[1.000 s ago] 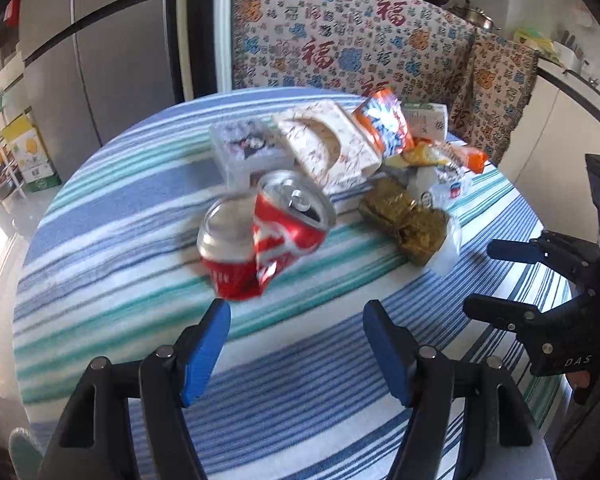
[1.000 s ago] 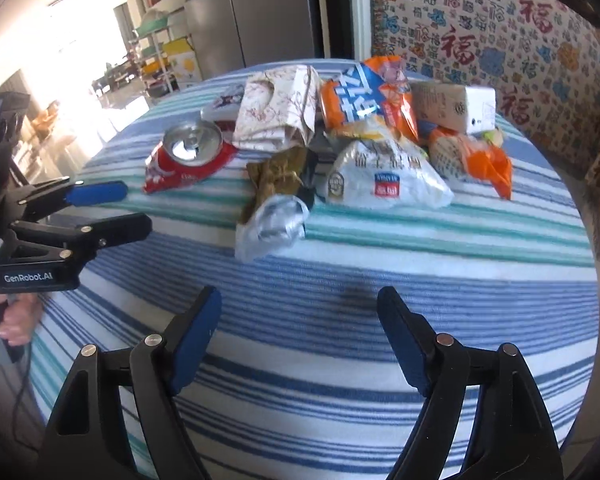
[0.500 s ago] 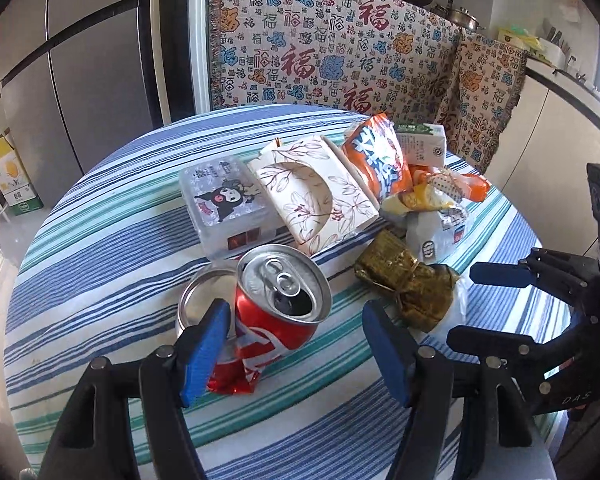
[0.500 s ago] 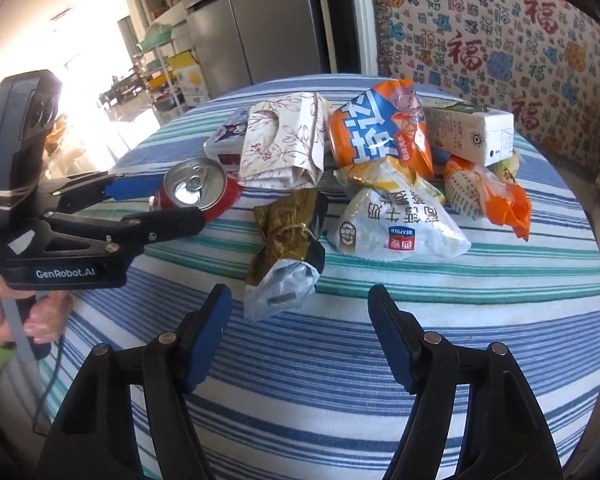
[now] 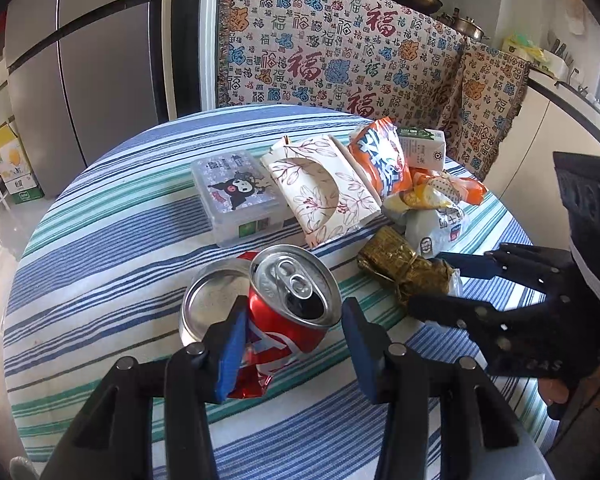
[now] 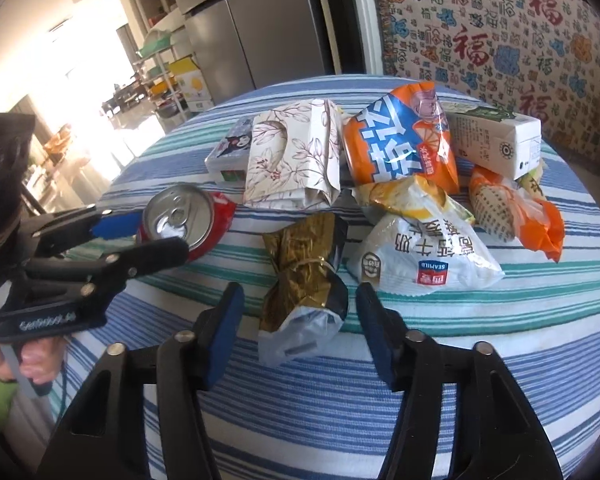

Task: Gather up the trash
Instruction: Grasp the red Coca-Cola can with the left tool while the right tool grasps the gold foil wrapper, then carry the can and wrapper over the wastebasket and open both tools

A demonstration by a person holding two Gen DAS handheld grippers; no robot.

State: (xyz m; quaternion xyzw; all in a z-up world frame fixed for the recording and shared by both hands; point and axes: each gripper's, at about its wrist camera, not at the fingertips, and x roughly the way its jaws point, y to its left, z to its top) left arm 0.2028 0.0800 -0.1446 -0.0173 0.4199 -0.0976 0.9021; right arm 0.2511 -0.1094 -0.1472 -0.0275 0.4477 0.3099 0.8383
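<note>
The left gripper (image 5: 292,340) has the crushed red aluminium drink can (image 5: 288,312) between its blue-padded fingers (image 5: 230,354). Its jaws have just been closing; the left pad lies against the can's crumpled flank, while a sliver of striped cloth shows between the right pad and the can, so the hold looks not yet clenched. To do this well, I would finish closing on the dented red wall below the silver rim, since the folded, bent body could twist or slip out if pinched near its torn lower edge.

The right gripper (image 6: 300,328) straddles the crumpled gold-and-silver foil snack wrapper (image 6: 304,280), which lies just to the right of the can. Its jaws have likewise just been closing, yet gaps remain on both sides, so the wrapper is not gripped. Its pinched gold middle seems the firmest place to squeeze; the loose silver end nearest the camera would probably just flatten.

Both grippers slope steeply down toward the round table with the blue, green and white striped cloth (image 5: 100,240), side by side, each seen in the other's view; a hand (image 6: 32,356) holds the left gripper's handle.

Beyond the can lie a clear lidded plastic box with a cartoon print (image 5: 236,196), a floral paper carton (image 5: 324,192), an orange snack bag (image 6: 400,140) and a white milk carton (image 6: 496,140).
</note>
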